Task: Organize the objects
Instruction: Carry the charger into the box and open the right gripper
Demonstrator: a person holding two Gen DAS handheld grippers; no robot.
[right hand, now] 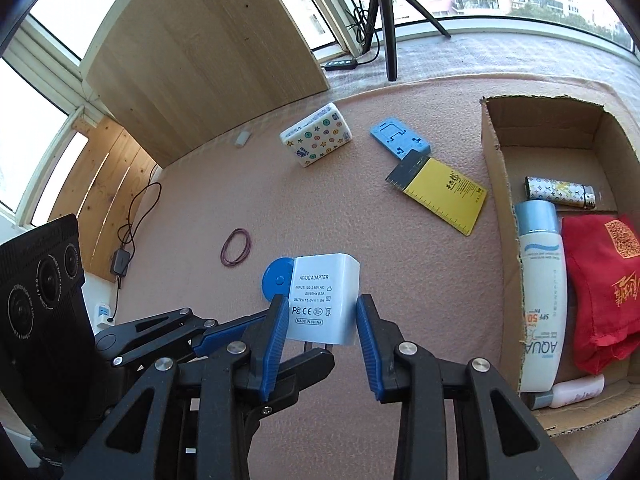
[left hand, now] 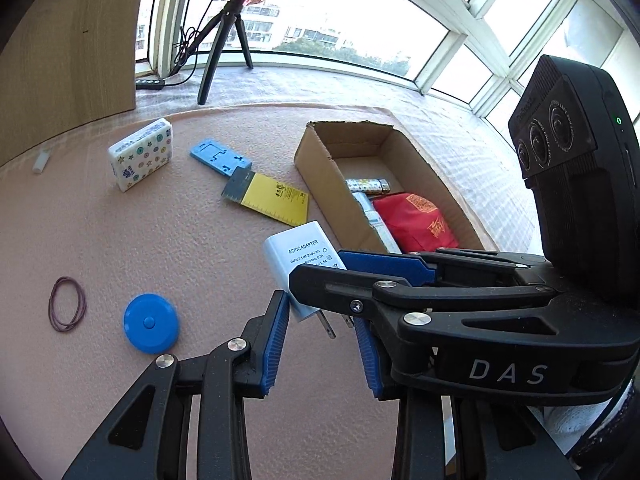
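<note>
Between my left gripper's blue pads, through the left wrist camera, the white AC/DC adapter is hanging with its metal prongs pointing back toward my palm. My left-hand pad is touching its lower corner. The other pad is hiding behind my right gripper, so I cannot tell whether this pair is actually squeezing. My right gripper is reaching across from the right and lying over the adapter's lower half. Off my left pad, a round blue disc and a rubber band are lying on the pink mat. Ahead and to the right of my tips, the cardboard box is sitting open.

Seen through the right wrist camera, the adapter is standing upright between my right pads, label facing me. Both pads are pressing on its side edges, so this pair is clenched on it. My left gripper is coming in from the lower left, beneath the prongs. Right of my jaws, the box is holding a sunscreen bottle, a red pouch and a lighter.
</note>
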